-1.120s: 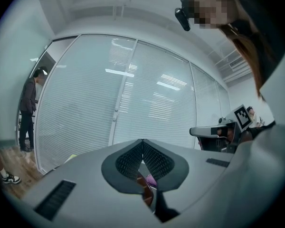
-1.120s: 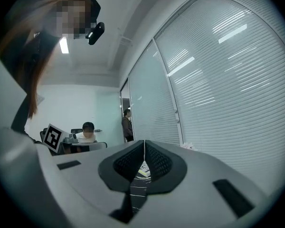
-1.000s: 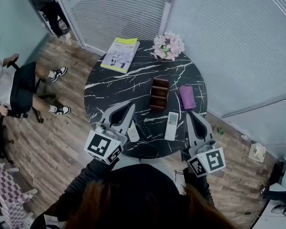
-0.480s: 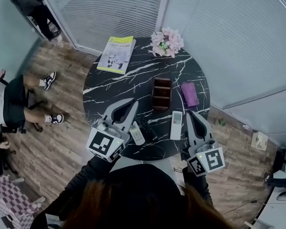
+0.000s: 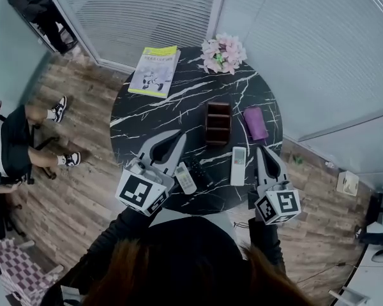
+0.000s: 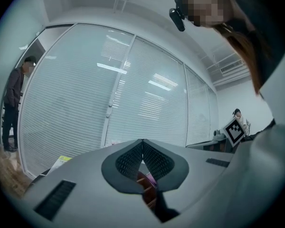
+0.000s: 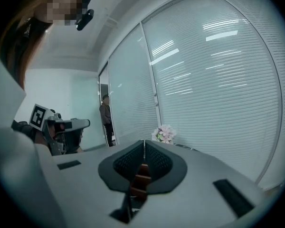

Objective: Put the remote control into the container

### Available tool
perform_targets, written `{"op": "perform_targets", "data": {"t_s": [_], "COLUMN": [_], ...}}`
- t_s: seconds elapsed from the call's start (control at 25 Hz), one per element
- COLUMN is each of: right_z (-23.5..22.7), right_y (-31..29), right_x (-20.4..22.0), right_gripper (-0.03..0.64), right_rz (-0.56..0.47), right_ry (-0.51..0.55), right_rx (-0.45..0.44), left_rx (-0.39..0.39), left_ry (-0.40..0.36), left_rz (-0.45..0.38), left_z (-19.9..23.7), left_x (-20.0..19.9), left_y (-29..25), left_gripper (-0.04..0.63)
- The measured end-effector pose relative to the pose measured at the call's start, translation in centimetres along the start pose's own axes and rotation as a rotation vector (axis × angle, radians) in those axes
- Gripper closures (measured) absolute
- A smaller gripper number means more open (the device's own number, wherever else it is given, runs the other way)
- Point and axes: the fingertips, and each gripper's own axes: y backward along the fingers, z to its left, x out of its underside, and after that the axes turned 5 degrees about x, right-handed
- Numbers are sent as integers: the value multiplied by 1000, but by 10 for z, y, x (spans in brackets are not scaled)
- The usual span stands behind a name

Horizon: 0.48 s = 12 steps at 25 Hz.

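A brown wooden container [image 5: 217, 123] with several compartments stands in the middle of the round black marble table [image 5: 153, 110]. A long white remote [image 5: 239, 166] lies in front of it. A black remote [image 5: 200, 172] and a small white remote [image 5: 185, 178] lie to its left. My left gripper [image 5: 180, 137] hovers over the near left edge, shut and empty. Just right of the long white remote is my right gripper [image 5: 263, 149], also shut and empty. The container [image 7: 141, 177] shows below the closed right gripper [image 7: 144, 144], and the container [image 6: 147, 186] shows below the left gripper [image 6: 142, 144].
A purple case [image 5: 255, 123] lies right of the container. A pink flower bunch [image 5: 223, 54] and a magazine [image 5: 154, 71] sit at the table's far side. One person sits at the left [image 5: 13, 148], and another person stands by the glass wall [image 5: 35, 5].
The head view has shifted a little, so the table sits slightly higher and more to the right. Both grippers stay shut over the near edge; the right one has crept slightly forward.
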Motion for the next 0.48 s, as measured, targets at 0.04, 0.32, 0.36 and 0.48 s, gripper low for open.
{"op": "perform_targets", "data": {"t_s": [0.04, 0.32, 0.36, 0.48], "right_z": [-5, -24, -28, -38], "right_y": [-2, -27, -31, -42], "right_x": [7, 71, 84, 119], "right_gripper": [598, 598, 598, 598], "right_rz": [22, 192, 222, 298], "right_ry": [-4, -39, -45, -60], "right_rx": [17, 86, 96, 138], "left_rx": [2, 1, 4, 4], "left_ry": [1, 14, 14, 17], "left_rz": [-1, -16, -17, -16], "left_z": [0, 0, 0, -1], "left_x": [0, -2, -2, -3], "left_y": [0, -1, 0, 1], "left_gripper": [586, 586, 586, 586]}}
